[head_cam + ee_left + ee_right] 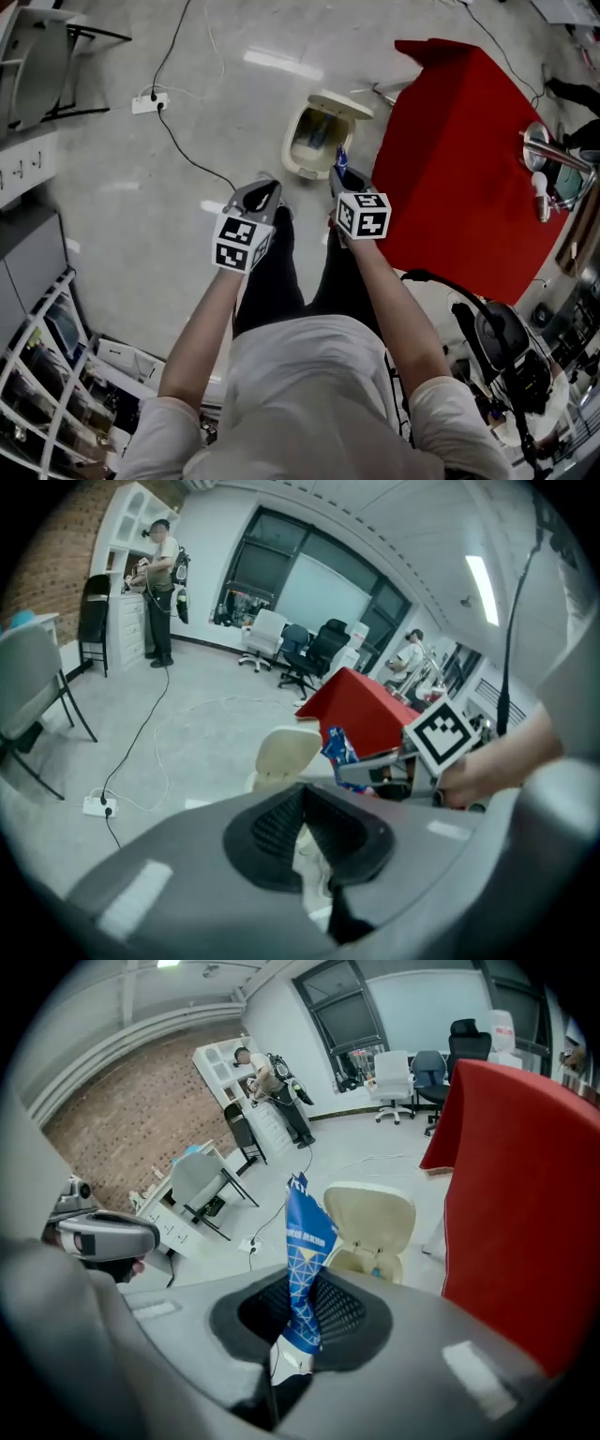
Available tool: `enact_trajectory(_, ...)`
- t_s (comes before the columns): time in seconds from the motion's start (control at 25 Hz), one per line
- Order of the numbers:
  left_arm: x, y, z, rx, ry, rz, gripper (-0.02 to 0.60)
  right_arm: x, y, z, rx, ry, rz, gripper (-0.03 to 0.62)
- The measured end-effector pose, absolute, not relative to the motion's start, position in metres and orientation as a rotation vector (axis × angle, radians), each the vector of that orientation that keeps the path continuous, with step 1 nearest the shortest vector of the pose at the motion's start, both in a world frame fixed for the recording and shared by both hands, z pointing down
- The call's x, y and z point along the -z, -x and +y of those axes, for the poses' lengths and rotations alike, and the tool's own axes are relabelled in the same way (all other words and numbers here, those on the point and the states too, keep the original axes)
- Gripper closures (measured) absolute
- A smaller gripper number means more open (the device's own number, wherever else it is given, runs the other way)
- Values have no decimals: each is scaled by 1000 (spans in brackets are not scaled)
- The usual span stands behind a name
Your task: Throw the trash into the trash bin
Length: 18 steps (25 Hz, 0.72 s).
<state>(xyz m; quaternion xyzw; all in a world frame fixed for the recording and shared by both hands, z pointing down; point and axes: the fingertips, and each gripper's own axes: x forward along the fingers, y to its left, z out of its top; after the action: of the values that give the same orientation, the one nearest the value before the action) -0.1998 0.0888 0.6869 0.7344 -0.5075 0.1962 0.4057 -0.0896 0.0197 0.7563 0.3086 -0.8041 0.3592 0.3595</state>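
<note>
A cream trash bin [314, 141] stands on the floor with its lid up, just beyond both grippers and left of the red table. It also shows in the left gripper view [286, 752] and the right gripper view [375, 1222]. My right gripper [339, 173] [295, 1321] is shut on a blue printed wrapper [305, 1269] that sticks up from the pads and points toward the bin. My left gripper [262, 195] [305, 832] is beside it, shut on a white crumpled scrap of paper [311, 860]. The wrapper [339, 745] is also visible from the left gripper.
The red-covered table [459, 150] rises close on the right of the bin. A power strip [150, 101] with a black cable lies on the floor to the left. A grey chair [37, 56] stands far left. Office chairs and a person [161, 583] are far off.
</note>
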Motion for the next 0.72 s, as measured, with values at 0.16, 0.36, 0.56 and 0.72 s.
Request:
enact_trajectory(0.16, -722, 197, 79, -498, -1847, -1263, 577, -802, 93, 16, -968, -815, -2018, 554)
enact_trajectory(0.36, -769, 192, 77, -532, -1850, -1230, 577, -851, 94, 17, -1001, -837, -1964, 553)
enact_trajectory(0.56, -807, 193, 73, -520, -1835, -1227, 577, -890, 93, 15, -1025, -894, -1923, 540)
enact_trajectory(0.72, -821, 192, 80, -530, -1817, -1196, 577, -910, 87, 13, -1042, -941, -1888, 414)
